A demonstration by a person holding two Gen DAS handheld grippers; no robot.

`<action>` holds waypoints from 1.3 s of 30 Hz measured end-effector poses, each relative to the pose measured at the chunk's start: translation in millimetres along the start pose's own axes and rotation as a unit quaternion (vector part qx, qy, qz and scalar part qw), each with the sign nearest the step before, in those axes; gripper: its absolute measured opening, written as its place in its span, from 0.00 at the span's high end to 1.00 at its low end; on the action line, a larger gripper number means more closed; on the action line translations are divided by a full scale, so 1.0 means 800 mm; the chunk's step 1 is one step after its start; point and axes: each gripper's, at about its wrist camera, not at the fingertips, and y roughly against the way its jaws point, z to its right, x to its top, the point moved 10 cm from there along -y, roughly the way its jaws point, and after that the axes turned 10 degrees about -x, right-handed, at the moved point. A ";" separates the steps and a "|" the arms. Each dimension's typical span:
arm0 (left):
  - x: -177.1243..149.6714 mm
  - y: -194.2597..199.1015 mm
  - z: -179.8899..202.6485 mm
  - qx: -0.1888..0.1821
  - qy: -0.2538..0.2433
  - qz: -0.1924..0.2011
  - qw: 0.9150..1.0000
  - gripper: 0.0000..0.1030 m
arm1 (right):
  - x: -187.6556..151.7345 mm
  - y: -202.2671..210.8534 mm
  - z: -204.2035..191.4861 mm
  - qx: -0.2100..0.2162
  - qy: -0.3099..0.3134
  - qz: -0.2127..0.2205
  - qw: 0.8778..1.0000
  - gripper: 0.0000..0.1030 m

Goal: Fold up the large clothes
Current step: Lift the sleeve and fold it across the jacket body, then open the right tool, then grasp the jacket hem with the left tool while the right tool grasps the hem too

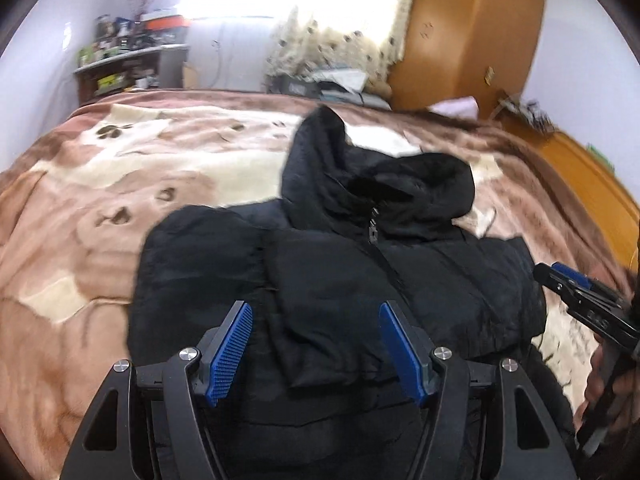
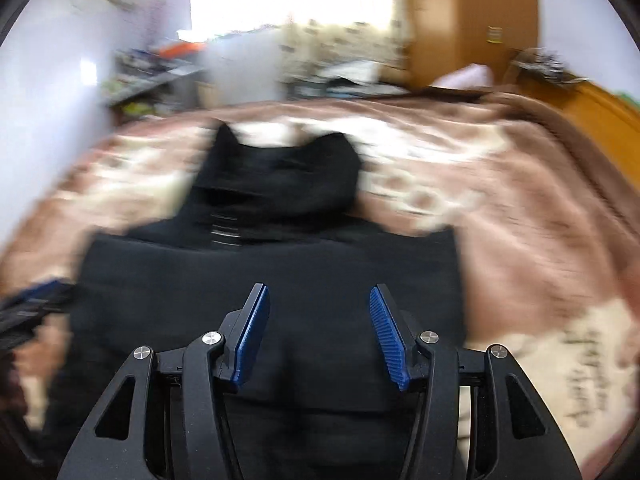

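Note:
A black hooded puffer jacket (image 1: 340,264) lies zipped, front up, on the bed, hood (image 1: 372,184) pointing away, one sleeve folded across its chest. My left gripper (image 1: 316,316) is open and empty, hovering over the jacket's lower front. My right gripper (image 2: 318,300) is open and empty above the jacket (image 2: 280,272); that view is motion-blurred. The right gripper also shows at the right edge of the left wrist view (image 1: 576,284). The left gripper shows blurred at the left edge of the right wrist view (image 2: 32,304).
A brown and cream blanket (image 1: 120,184) covers the bed. A wooden wardrobe (image 1: 472,28) stands at the back right, a cluttered shelf (image 1: 128,60) at the back left, a curtained window (image 1: 312,8) behind. A wooden bed frame (image 1: 588,176) runs along the right.

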 end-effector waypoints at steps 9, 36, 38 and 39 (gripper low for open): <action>-0.045 -0.075 -0.027 0.050 0.004 -0.082 0.995 0.32 | -0.069 -0.080 -0.002 -0.008 0.016 -0.069 0.997 0.48; -0.193 0.168 -0.081 0.057 -0.023 -0.129 0.990 0.30 | -0.198 0.129 0.119 0.058 -0.022 -0.105 0.993 0.25; -0.234 0.165 -0.090 0.046 0.000 -0.169 0.984 0.30 | -0.224 0.133 0.128 0.052 -0.023 -0.121 0.991 0.25; -0.254 0.165 -0.098 0.056 0.007 -0.185 0.981 0.30 | -0.243 0.131 0.132 0.053 -0.023 -0.136 0.989 0.25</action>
